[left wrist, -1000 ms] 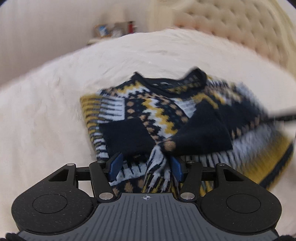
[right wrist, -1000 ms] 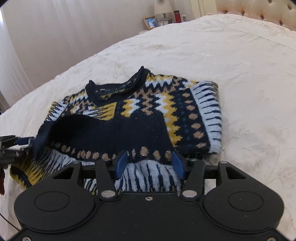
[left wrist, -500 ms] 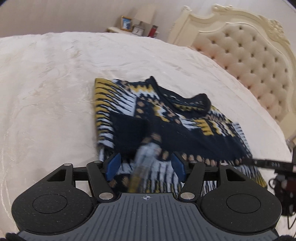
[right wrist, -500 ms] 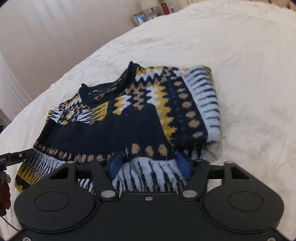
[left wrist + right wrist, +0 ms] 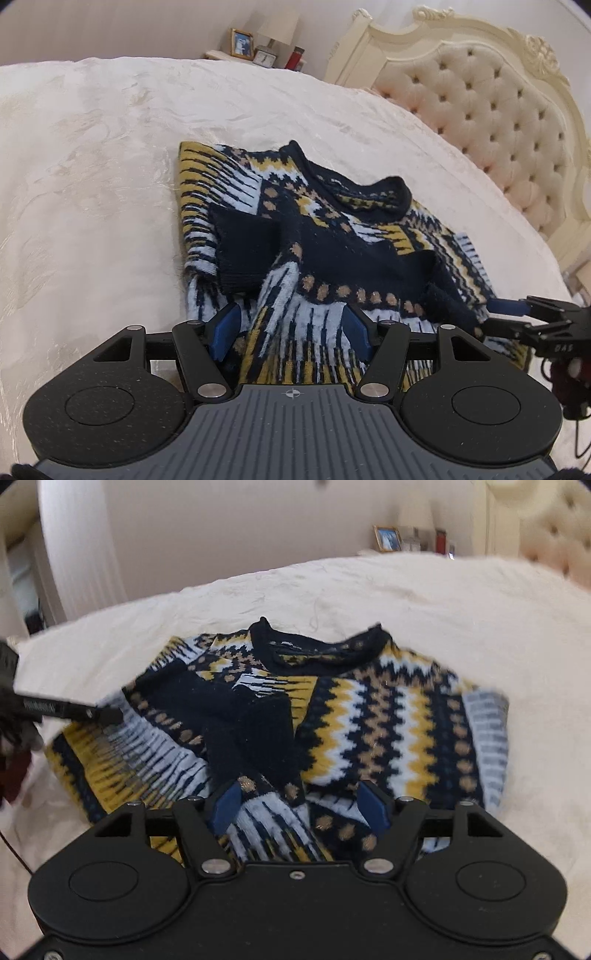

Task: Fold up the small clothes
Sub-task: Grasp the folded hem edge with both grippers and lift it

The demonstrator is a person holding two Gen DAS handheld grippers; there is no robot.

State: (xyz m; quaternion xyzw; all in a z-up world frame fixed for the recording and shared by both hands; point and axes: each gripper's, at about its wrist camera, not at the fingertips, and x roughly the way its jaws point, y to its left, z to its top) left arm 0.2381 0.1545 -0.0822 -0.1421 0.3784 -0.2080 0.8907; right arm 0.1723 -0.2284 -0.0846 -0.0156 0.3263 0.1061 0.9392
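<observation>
Knitwear is what has to be handled: a small patterned sweater (image 5: pixel 314 236), thick, soft and floppy, judged light but bulky, unlikely to slip and likely to sag wherever it is not held.

From the left wrist camera, the sweater is seen lying on the bed (image 5: pixel 92 177), nearer its foot than the padded headboard (image 5: pixel 491 110), with both sleeves folded in over the chest. The left gripper (image 5: pixel 291 328) is held about half open at the hem; a ridge of hem stands between the pads, but no pad is seen pressing on it. The hem corners are judged the best places to take hold, since the knit bunches easily there. Bare bedcover is left wide on the left side.

From the right wrist camera, somewhat blurred, the right gripper (image 5: pixel 299 808) is seen with its jaws opening, hem fabric lying loose between them and not pinched. The collar (image 5: pixel 317 650) points toward the far edge of the bed. Open cover is left beyond the collar for folding the hem up. A nightstand (image 5: pixel 406 542) stands well apart.
</observation>
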